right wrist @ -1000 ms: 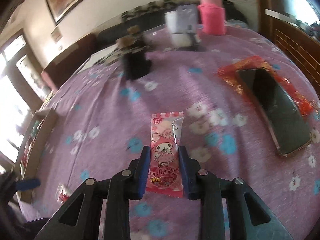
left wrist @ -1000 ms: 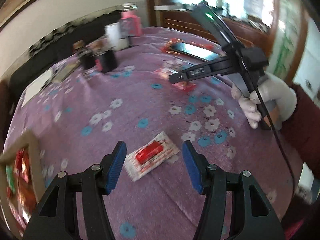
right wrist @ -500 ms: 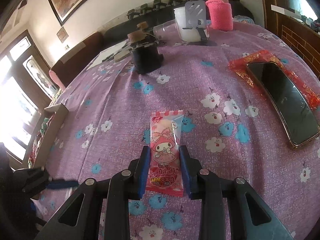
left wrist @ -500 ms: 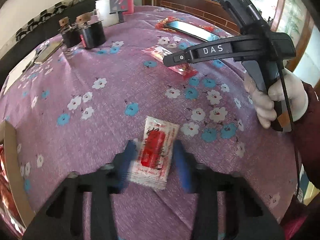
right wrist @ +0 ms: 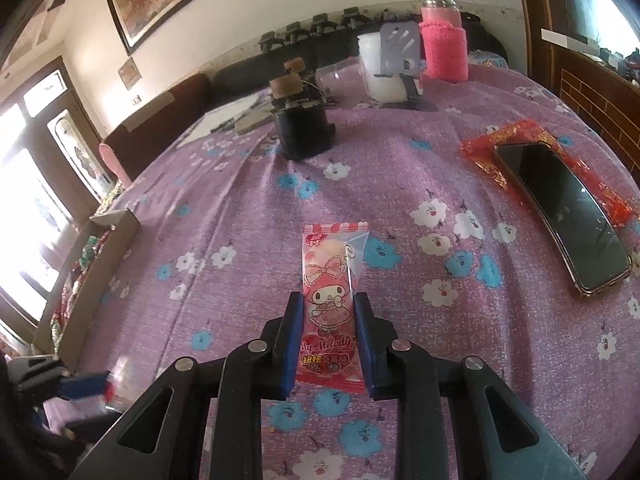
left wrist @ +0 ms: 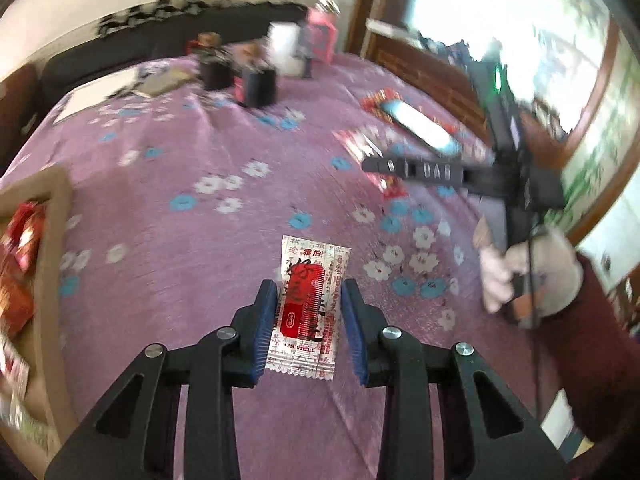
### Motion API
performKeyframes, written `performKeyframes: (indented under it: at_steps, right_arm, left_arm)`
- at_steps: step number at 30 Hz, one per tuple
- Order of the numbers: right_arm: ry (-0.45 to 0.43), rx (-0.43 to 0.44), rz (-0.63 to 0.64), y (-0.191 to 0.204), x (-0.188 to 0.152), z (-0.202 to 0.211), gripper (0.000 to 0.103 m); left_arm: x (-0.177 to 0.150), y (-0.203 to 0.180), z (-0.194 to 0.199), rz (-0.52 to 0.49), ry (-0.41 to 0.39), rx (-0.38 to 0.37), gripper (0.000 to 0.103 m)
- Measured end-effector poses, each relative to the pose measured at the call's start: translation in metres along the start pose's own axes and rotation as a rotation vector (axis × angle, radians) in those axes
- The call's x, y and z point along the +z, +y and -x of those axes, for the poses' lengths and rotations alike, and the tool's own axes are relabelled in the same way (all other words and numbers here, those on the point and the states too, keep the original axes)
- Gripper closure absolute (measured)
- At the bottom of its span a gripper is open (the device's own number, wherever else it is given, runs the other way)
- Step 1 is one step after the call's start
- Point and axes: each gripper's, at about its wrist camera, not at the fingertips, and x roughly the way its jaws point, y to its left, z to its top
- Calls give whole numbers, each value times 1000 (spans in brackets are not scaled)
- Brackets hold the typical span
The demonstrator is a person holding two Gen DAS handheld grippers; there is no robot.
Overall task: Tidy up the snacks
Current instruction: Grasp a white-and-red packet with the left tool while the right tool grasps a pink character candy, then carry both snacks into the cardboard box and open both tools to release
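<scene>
My left gripper (left wrist: pixel 308 300) is shut on a white snack packet with a red label (left wrist: pixel 308 304), held just above the purple flowered tablecloth (left wrist: pixel 192 240). My right gripper (right wrist: pixel 325 316) is shut on a pink My Melody candy packet (right wrist: pixel 330 300), also just above the cloth. The right gripper also shows in the left wrist view (left wrist: pixel 424 170), held by a gloved hand at the right. A cardboard box of snacks stands at the table's left edge (left wrist: pixel 48 216), and shows in the right wrist view (right wrist: pixel 100 256).
A phone on a red wrapper (right wrist: pixel 560 216) lies at the right. Dark jars (right wrist: pixel 300 128), a white cup and stand (right wrist: pixel 384 68) and a pink-sleeved bottle (right wrist: pixel 442 36) stand at the back. A wooden chair back (right wrist: pixel 592 96) borders the right edge.
My left gripper closed on the white-and-red packet and lifted it, turning toward the box at the left. My right gripper kept its hold on the pink packet and moved little.
</scene>
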Motion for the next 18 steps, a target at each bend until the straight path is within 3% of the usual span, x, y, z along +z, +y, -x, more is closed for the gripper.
performKeyframes:
  at_steps: [5, 10, 18]
  right_arm:
    - [-6, 11, 34, 13, -5, 0, 77]
    - [-5, 36, 54, 41, -8, 5, 77]
    - [23, 212, 195, 158, -10, 12, 78]
  left_arm:
    - [-9, 41, 47, 129, -93, 31, 73]
    - [-28, 96, 92, 231, -142, 154, 73]
    - [-70, 177, 131, 403, -153, 357, 72]
